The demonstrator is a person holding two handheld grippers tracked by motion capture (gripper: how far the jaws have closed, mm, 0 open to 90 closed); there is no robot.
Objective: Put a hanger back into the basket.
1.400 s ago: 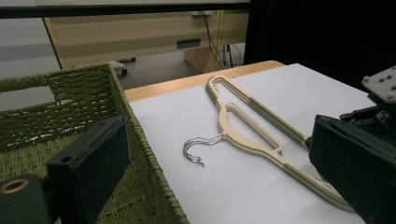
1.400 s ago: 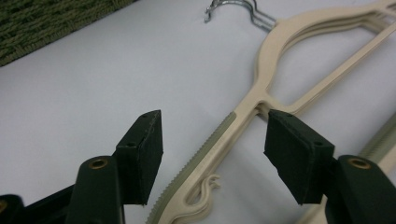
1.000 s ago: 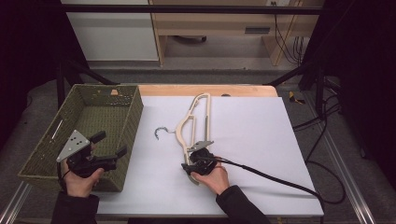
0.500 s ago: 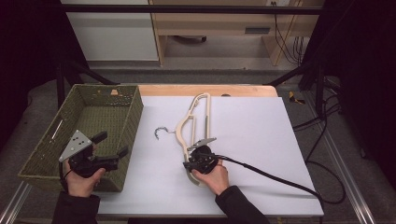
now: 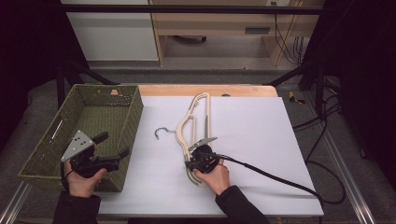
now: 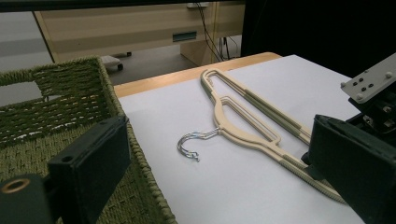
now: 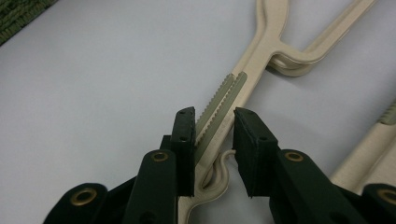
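Closing the right claw point(image 7: 212, 154) on the hanger point(image 5: 194, 128), which lay on the counter beside the basket point(image 5: 125, 135), I kept its arm centred; a gap remained at one pad. The left claw point(image 6: 224, 172) stood open.

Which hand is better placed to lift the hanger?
Right. The right gripper already straddles the hanger, its jaws just closing on the ribbed arm. The left gripper hovers open over the basket, away from it.
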